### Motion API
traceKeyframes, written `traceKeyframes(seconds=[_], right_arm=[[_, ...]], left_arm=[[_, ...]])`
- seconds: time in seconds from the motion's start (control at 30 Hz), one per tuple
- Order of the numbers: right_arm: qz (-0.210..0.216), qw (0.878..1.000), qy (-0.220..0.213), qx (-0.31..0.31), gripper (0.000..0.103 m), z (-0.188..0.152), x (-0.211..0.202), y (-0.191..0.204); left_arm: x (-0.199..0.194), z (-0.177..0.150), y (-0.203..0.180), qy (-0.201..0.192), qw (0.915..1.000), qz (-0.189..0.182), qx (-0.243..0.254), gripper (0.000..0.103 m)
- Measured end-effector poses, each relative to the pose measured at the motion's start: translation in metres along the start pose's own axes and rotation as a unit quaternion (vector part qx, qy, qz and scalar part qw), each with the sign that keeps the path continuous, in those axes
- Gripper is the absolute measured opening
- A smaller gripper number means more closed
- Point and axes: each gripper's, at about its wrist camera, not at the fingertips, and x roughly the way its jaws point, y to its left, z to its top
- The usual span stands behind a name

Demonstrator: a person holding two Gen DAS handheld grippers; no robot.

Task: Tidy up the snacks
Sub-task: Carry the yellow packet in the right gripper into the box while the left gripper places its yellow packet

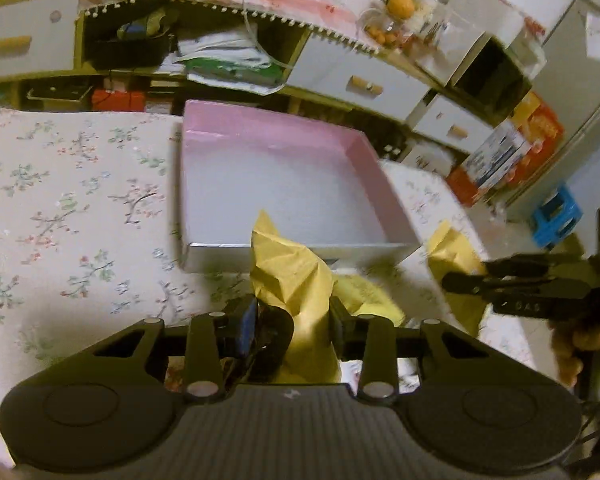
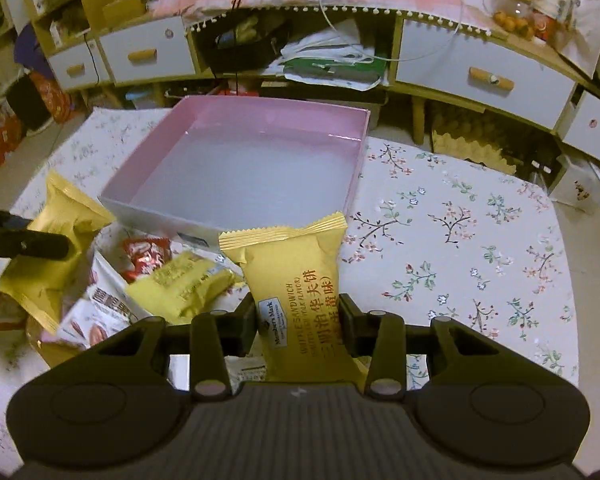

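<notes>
**Both grippers clamped on yellow snack packets, near edge of pink box**

Table (image 2: 480, 240): floral cloth, fills most of both views. Bare cloth to the right of the box in the right wrist view, to its left in the left wrist view.

Cabinet (image 2: 480, 72): white drawers with wooden handles, runs along the far side behind the table. Papers stacked in its open middle shelf; oranges on its top at far right.

Pink box (image 2: 236, 160): shallow, open, pink inner walls, pale floor, nothing inside. Sits on the table at centre, far of the snack pile.

Snack pile (image 2: 148, 280): loose packets on the cloth, near-left of the box in the right wrist view. A red wrapper, a pale yellow packet and a white printed packet lie overlapping, touching the box's near wall or just beside it; cannot tell which.

Right gripper (image 2: 298, 320): closed on a yellow wafer packet (image 2: 292, 272), pads pressing both sides. Packet stands upright, its crimped top in front of the box's near wall, label readable.

Left gripper (image 1: 292, 324): closed on a second yellow packet (image 1: 288, 276), crumpled, its top corner overlapping the box's near wall. In the right wrist view this packet hangs at the far left, above the pile, with black fingers across it
</notes>
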Motion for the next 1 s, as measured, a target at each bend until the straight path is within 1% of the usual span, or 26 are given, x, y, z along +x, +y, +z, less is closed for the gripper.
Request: traceKeyframes(seconds=[0.13,0.17,0.2,0.23,0.27,0.3,0.33,0.37,0.43,0.53,0.57,0.6,0.63,0.67,0.77,0.83,0.9,1.0], right_arm=[[0.024,1.000,-0.009,0.013,0.038,0.001,-0.004,0.001],[0.028,0.999,-0.011,0.015,0.038,0.001,-0.005,0.001],[0.033,0.999,-0.014,0.018,0.038,0.002,-0.006,0.001],[0.041,0.999,-0.015,0.021,0.038,0.003,-0.006,0.001],[0.046,0.999,-0.015,0.022,0.038,0.003,-0.006,0.002],[0.046,0.999,-0.015,0.020,0.038,0.002,-0.006,0.004],[0.044,0.999,-0.013,0.016,0.038,0.002,-0.005,0.005],[0.044,0.999,-0.013,0.014,0.038,0.001,-0.005,0.006],[0.044,0.999,-0.011,0.012,0.038,0.000,-0.004,0.006],[0.041,0.999,-0.013,0.018,0.038,-0.001,-0.005,0.003],[0.043,0.999,-0.015,0.021,0.038,-0.001,-0.006,0.003],[0.044,0.999,-0.016,0.021,0.038,-0.001,-0.006,0.002],[0.045,0.999,-0.017,0.020,0.037,-0.002,-0.007,0.002],[0.045,0.999,-0.017,0.019,0.037,-0.002,-0.008,0.003],[0.046,0.999,-0.019,0.019,0.037,-0.002,-0.008,0.007],[0.049,0.998,-0.021,0.016,0.037,-0.001,-0.010,0.009],[0.052,0.998,-0.023,0.014,0.037,0.000,-0.010,0.012],[0.051,0.998,-0.024,0.013,0.037,0.001,-0.009,0.014]], left_arm=[[-0.004,0.001,-0.001,-0.017,0.9995,-0.024,-0.008,0.042],[-0.004,0.001,-0.002,-0.022,0.9991,-0.036,-0.007,0.042],[-0.003,0.001,-0.001,-0.020,0.9991,-0.038,-0.001,0.042],[0.001,0.000,-0.004,-0.006,0.9995,-0.025,0.016,0.042],[0.007,-0.003,-0.009,0.016,0.9986,0.000,0.051,0.043],[0.012,-0.009,-0.013,0.037,0.9956,0.023,0.083,0.043],[0.016,-0.013,-0.016,0.052,0.9936,0.028,0.097,0.043],[0.016,-0.016,-0.014,0.057,0.9937,0.019,0.094,0.044],[0.008,-0.014,-0.008,0.044,0.9961,0.012,0.076,0.046],[-0.006,-0.006,0.005,0.026,0.9979,0.021,0.055,0.048],[-0.008,-0.005,0.009,0.026,0.9980,0.021,0.054,0.048],[-0.008,-0.007,0.009,0.032,0.9973,0.021,0.062,0.048],[-0.006,-0.009,0.007,0.041,0.9961,0.023,0.075,0.050],[-0.004,-0.013,0.004,0.048,0.9940,0.034,0.092,0.054],[0.001,-0.019,0.003,0.063,0.9856,0.091,0.128,0.058],[0.001,-0.020,0.008,0.065,0.9862,0.094,0.120,0.059],[-0.002,-0.021,0.008,0.061,0.9861,0.092,0.124,0.058],[-0.017,-0.012,0.005,0.031,0.9873,0.098,0.121,0.058]])
